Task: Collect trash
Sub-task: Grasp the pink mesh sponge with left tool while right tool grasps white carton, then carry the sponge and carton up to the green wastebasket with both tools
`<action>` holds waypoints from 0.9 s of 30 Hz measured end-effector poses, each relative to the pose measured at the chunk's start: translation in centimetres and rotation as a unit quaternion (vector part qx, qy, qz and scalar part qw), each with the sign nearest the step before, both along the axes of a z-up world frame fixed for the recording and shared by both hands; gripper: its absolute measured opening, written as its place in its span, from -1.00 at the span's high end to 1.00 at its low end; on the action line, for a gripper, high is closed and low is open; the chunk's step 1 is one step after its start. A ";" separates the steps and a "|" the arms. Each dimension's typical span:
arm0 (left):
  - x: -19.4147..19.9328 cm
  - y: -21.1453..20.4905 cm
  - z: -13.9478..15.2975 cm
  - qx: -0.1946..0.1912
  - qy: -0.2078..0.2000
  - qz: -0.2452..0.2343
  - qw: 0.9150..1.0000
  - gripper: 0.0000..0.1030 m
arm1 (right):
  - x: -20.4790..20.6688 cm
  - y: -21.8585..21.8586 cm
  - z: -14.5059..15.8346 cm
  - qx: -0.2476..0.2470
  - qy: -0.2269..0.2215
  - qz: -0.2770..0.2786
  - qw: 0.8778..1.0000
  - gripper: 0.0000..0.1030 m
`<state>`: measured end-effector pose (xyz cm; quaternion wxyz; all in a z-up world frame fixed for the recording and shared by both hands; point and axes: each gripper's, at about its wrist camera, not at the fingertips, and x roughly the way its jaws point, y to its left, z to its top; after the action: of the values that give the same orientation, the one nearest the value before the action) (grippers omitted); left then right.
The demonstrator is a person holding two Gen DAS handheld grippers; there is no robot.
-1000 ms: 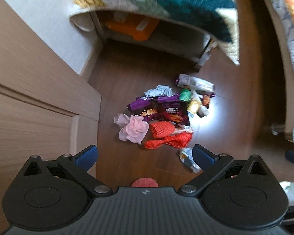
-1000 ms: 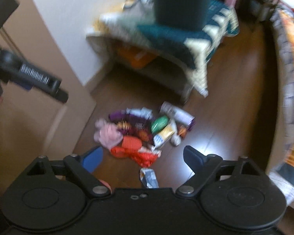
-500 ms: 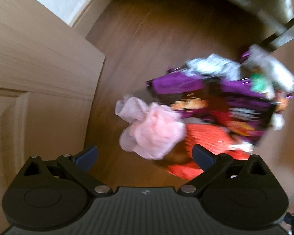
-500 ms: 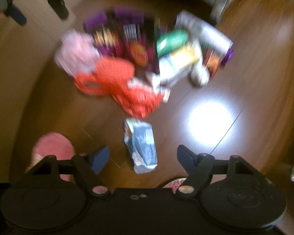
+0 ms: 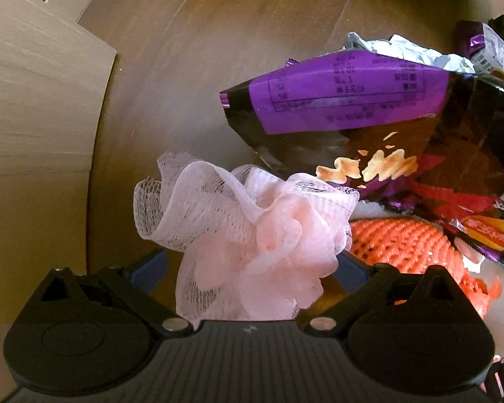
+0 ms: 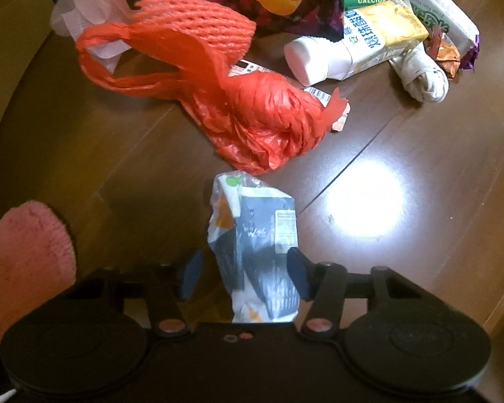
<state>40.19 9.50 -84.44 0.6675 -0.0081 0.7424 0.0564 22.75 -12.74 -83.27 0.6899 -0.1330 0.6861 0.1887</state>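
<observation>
Trash is all in one heap on the wood floor [image 6: 403,141], so I dropped both tongs straight down onto its near edge and I'm taking the loose outliers first. Left tongs [image 5: 250,268] straddle the pink mesh pouf [image 5: 252,231], jaws wide and just starting to come in, pads not pressing it yet as far as I can see; it sits right against the purple chip bag [image 5: 346,100] with the orange foam net [image 5: 400,245] beside it. Right tongs [image 6: 243,273] are around the crumpled white-and-grey wrapper [image 6: 257,241], which lies on its own just this side of the red plastic bag [image 6: 252,114]. Those jaws have been closing fast, the right pad looks like it's touching the wrapper, the left one still shows a gap, so no real grip yet. A second ago both cameras were high up looking at the whole heap plus the blanket-covered bench behind it; now each view is filled by its one target.
</observation>
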 end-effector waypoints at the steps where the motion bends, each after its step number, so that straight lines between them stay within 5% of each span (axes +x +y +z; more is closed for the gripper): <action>1: 0.0 0.0 -0.2 -0.003 0.003 0.003 1.000 -0.54 | 0.0 0.1 -0.1 -0.003 -0.001 0.003 1.000 0.18; 2: 0.0 0.1 -0.4 -0.005 0.007 0.006 1.000 -0.30 | -0.1 0.1 -0.3 -0.007 -0.003 0.006 1.000 0.34; 8: -0.5 0.7 0.3 -0.015 0.004 0.020 1.000 0.16 | -0.2 -0.1 -0.2 -0.010 -0.013 -0.003 1.000 0.91; 16: -2.3 2.3 4.1 0.008 -0.015 0.049 0.999 0.36 | -0.8 -1.2 3.3 -0.003 -0.032 -0.033 0.999 0.99; 27: -3.9 3.8 19.0 -0.017 -0.064 0.072 0.995 0.38 | 0.7 -2.9 17.0 0.028 -0.083 -0.110 0.990 0.99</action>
<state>36.26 13.26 -65.39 0.7074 -0.0765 0.6967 0.0913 23.46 -15.61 -66.32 0.7642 -0.0522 0.6317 0.1191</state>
